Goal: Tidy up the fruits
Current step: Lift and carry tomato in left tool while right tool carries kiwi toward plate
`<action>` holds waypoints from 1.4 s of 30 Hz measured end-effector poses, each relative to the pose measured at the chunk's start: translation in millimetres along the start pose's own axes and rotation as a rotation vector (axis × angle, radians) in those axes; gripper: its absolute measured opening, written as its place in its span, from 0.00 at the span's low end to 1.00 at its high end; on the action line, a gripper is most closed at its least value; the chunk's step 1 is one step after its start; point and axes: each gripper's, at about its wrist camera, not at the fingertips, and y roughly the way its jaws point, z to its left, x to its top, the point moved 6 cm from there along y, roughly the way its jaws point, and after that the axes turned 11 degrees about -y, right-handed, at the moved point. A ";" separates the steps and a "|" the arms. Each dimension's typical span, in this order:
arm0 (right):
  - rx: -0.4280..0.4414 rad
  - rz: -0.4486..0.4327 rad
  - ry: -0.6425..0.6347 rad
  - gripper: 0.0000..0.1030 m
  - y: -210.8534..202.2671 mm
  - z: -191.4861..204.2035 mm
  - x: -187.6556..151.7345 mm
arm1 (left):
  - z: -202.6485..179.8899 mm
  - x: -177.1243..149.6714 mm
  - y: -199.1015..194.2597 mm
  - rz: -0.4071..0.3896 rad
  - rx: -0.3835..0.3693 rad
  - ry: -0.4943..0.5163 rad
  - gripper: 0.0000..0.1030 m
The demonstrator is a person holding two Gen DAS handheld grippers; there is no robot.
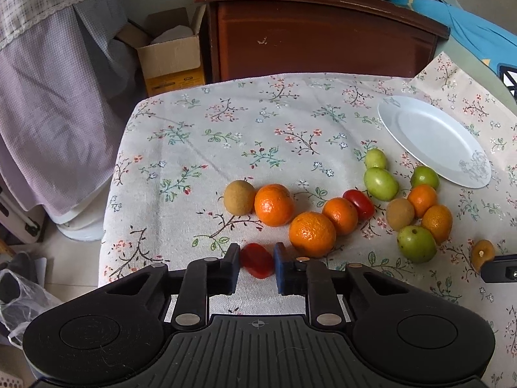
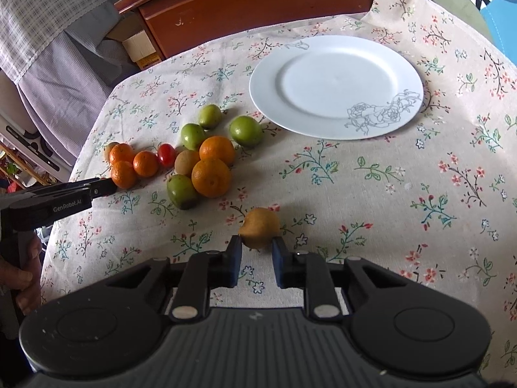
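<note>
My left gripper stands around a red cherry tomato on the floral tablecloth; the blue pads flank it with small gaps, so contact is unclear. My right gripper is closed against a brown longan, pads touching both sides. Several oranges, green fruits, another red tomato and brown longans lie in a cluster mid-table. A white plate stands empty at the back right; it also shows in the left wrist view.
A dark wooden cabinet stands behind the table. An open cardboard box sits on the floor at the back left. Purple checked cloth hangs left. The left gripper's tip shows beside the oranges in the right wrist view.
</note>
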 end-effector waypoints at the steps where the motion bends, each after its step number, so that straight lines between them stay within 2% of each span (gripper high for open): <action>1: 0.001 0.000 0.002 0.20 0.2 0.0 0.2 | -0.6 -0.5 -0.6 0.001 0.000 0.001 0.19; 6: 0.004 -0.009 0.010 0.18 0.2 0.2 1.7 | -1.8 -1.1 -4.7 -0.006 0.007 -0.002 0.19; 8: 0.016 -0.013 0.014 0.11 -0.3 0.6 2.6 | -4.4 -0.4 -10.0 -0.017 -0.002 -0.001 0.19; 15: 0.032 -0.025 0.020 0.11 -2.5 0.6 4.2 | -16.4 3.1 -22.1 -0.046 -0.042 0.002 0.19; 21: 0.040 -0.023 0.056 0.20 -3.1 -6.6 0.3 | -26.6 -5.7 -18.8 -0.022 -0.055 0.025 0.19; 29: 0.033 -0.037 0.066 0.38 -0.1 -5.4 2.6 | -34.2 -9.9 -19.5 -0.010 -0.069 0.033 0.19; 31: 0.030 -0.036 0.058 0.40 1.6 -3.2 3.4 | -33.8 -10.0 -19.0 -0.008 -0.065 0.033 0.19; 35: 0.013 -0.033 0.040 0.40 7.3 -0.5 4.0 | -33.1 -13.1 -14.8 0.008 -0.044 0.040 0.19; 40: 0.004 -0.028 0.020 0.27 11.6 2.1 4.7 | -32.6 -18.6 -10.3 0.025 -0.025 0.057 0.21; 42: 0.004 -0.027 0.014 0.25 11.8 3.4 4.5 | -32.5 -19.1 -10.5 0.021 -0.025 0.056 0.21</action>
